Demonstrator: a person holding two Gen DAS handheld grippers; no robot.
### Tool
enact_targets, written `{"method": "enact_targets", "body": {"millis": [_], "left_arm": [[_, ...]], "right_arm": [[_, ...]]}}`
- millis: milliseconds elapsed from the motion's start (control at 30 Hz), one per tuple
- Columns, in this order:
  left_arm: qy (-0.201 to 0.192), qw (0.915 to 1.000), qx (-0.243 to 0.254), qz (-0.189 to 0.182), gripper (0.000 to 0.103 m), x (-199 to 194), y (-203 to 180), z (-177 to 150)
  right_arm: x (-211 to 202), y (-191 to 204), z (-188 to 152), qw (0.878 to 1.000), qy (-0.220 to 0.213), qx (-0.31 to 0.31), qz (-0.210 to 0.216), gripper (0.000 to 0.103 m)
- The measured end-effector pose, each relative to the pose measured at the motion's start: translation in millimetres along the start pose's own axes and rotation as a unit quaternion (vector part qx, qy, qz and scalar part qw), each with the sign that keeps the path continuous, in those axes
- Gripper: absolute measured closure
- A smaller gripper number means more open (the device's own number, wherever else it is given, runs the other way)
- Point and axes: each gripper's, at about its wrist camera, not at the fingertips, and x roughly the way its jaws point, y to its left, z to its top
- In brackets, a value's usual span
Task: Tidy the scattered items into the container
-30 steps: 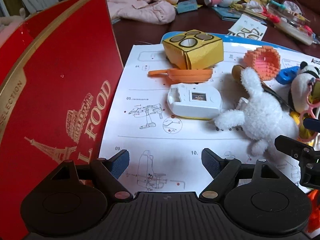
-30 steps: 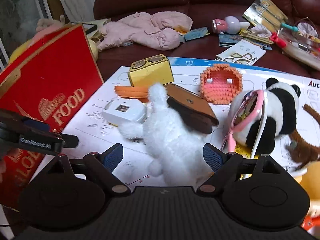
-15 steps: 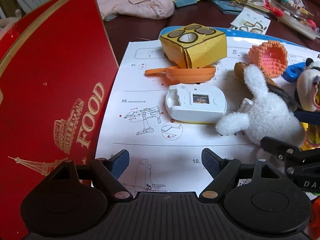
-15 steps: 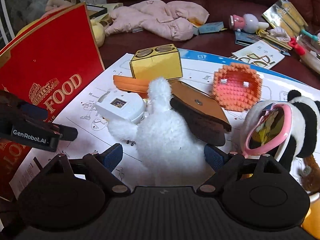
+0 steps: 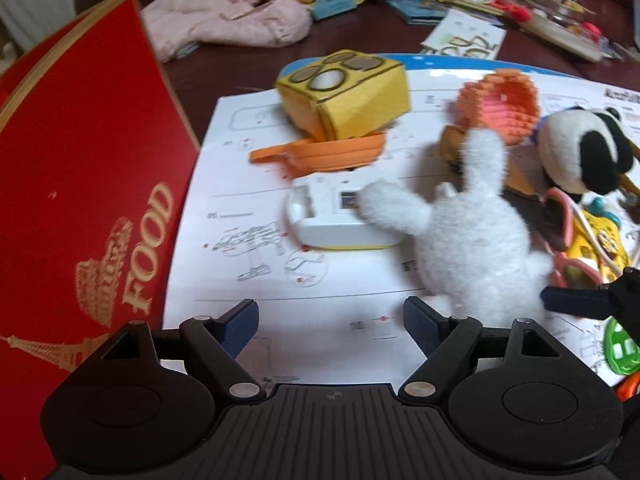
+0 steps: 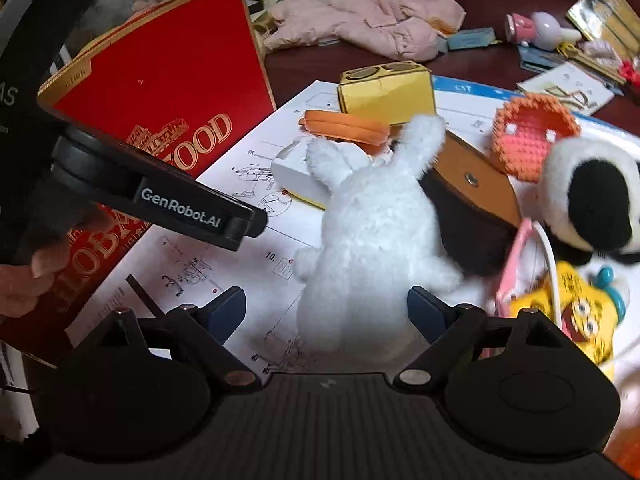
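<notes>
Now my right claw (image 6: pixel 326 308) has moved closer, wide open around the fluffy white toy bunny (image 6: pixel 368 240). It looks soft and light, so I'd squeeze its fat middle. My left claw (image 5: pixel 328 320) is open and holds nothing.

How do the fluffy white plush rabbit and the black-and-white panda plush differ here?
The fluffy white plush rabbit is all white and sits between the open jaws of the right gripper; the black-and-white panda plush is two-toned and lies beyond the jaws' right side. Both are soft toys on the printed paper sheet.

A fluffy white plush rabbit (image 6: pixel 372 248) lies mid-frame on the instruction sheet, ears pointing away; the red "FOOD" box (image 6: pixel 160 92) stands at upper left
</notes>
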Motion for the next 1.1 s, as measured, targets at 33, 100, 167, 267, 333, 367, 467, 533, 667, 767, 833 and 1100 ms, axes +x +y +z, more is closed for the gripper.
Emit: {"method": "enact_targets", "body": {"millis": [33, 100, 167, 267, 333, 367, 467, 533, 667, 767, 833, 1100], "left_arm": [[0.000, 1.0000, 0.005, -0.003, 0.015, 0.2, -4.3, 0.7], [-0.001, 0.9998, 0.017, -0.013, 0.015, 0.3, -14.4, 3.2], [-0.001, 0.9990, 0.037, -0.024, 0.015, 3.0, -28.1, 6.4], [-0.001, 0.9979, 0.060, -0.023, 0.014, 12.1, -49.1, 8.9], [-0.006, 0.9976, 0.062, -0.031, 0.009, 14.9, -55.9, 11.4], [-0.008, 0.9974, 0.061, -0.037, 0.008, 15.6, -57.5, 13.3], [0.000, 0.9972, 0.055, -0.049, 0.008, 16.6, -56.7, 18.5], [-0.003, 0.9965, 0.043, -0.071, 0.008, 9.2, -49.9, 18.2], [-0.010, 0.9949, 0.035, -0.094, 0.008, 5.0, -50.0, 20.1], [-0.011, 0.9958, 0.055, -0.073, 0.008, 16.6, -64.5, 23.5], [-0.008, 0.9955, 0.057, -0.075, 0.007, 25.8, -70.4, 25.2], [0.015, 0.9905, 0.074, -0.115, 0.024, 41.5, -50.0, -0.4]], "right_arm": [[-3.0, -2.2, -3.2, 1.000, -0.001, 0.007, -0.002, 0.013], [-9.5, -7.3, -9.8, 1.000, -0.003, 0.022, -0.009, 0.013], [-16.4, -14.7, -15.6, 0.999, -0.005, 0.041, -0.022, 0.013], [-24.2, -25.7, -17.6, 0.997, -0.006, 0.065, -0.049, 0.015], [-29.6, -32.0, -17.9, 0.995, -0.006, 0.080, -0.054, 0.017], [-31.9, -35.1, -19.0, 0.995, -0.006, 0.085, -0.056, 0.017], [-41.2, -38.5, -21.6, 0.994, -0.008, 0.085, -0.062, 0.017], [-49.1, -38.6, -23.0, 0.994, -0.017, 0.083, -0.069, 0.017], [-60.9, -42.7, -20.9, 0.992, -0.041, 0.090, -0.085, 0.022], [-63.2, -45.8, -19.0, 0.990, -0.044, 0.090, -0.095, 0.026], [-64.7, -46.0, -20.5, 0.990, -0.041, 0.087, -0.100, 0.027], [-65.1, -42.0, -15.9, 0.986, -0.066, 0.113, -0.099, 0.047]]}}
